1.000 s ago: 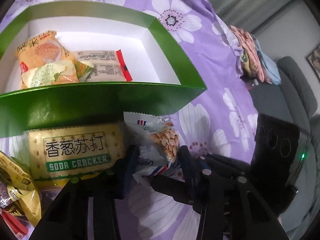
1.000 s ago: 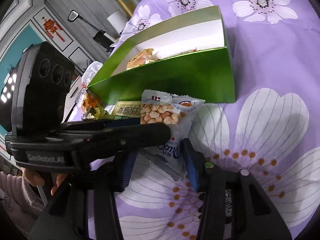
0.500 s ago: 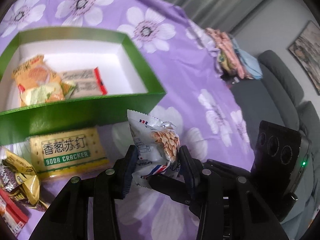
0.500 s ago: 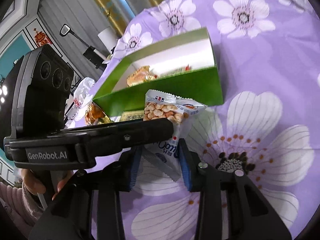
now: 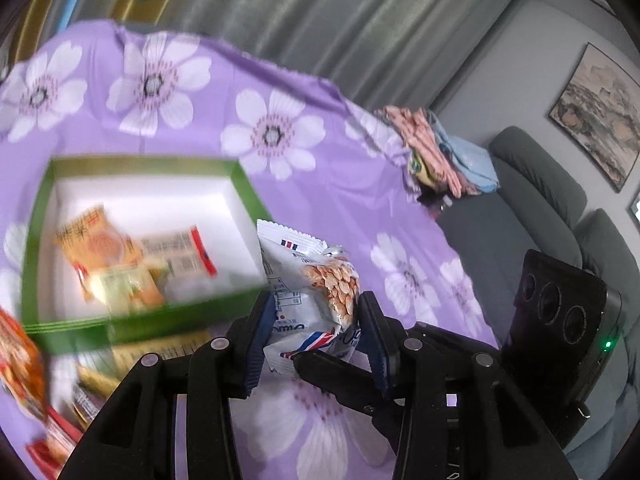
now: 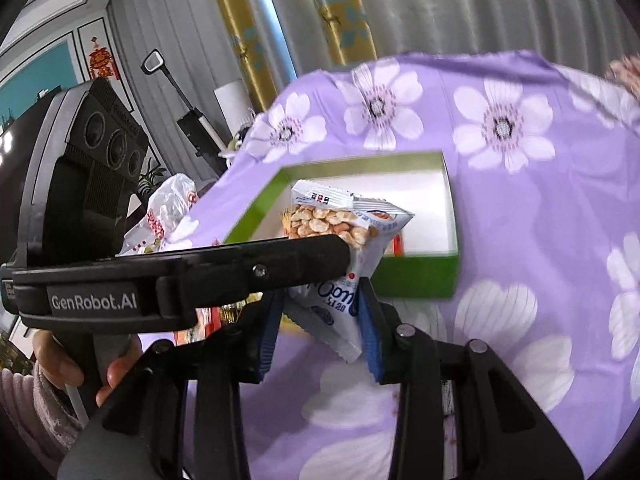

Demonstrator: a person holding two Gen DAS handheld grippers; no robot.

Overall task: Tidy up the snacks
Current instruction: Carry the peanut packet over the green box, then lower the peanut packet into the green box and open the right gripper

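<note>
A white peanut snack packet (image 5: pixel 308 296) is pinched between the blue pads of both grippers and held in the air. My left gripper (image 5: pixel 316 332) is shut on its lower part; my right gripper (image 6: pixel 320 316) is shut on the same packet (image 6: pixel 340 236) from the other side. The green box (image 5: pixel 240 184) with a white inside lies below and to the left on the purple flowered cloth (image 5: pixel 320 168). It holds a few snack packets (image 5: pixel 132 256). In the right wrist view the box (image 6: pixel 448 216) sits just behind the packet.
Loose snack packets (image 5: pixel 28 360) lie left of the box's near wall. Folded clothes (image 5: pixel 436 160) rest at the cloth's far right edge beside a grey sofa (image 5: pixel 540 216). A white plastic bag (image 6: pixel 168 208) sits at the cloth's left edge.
Both grippers have lifted the peanut packet up off the cloth, well above the box's near wall. The soda cracker pack has dropped almost out of the left view.
</note>
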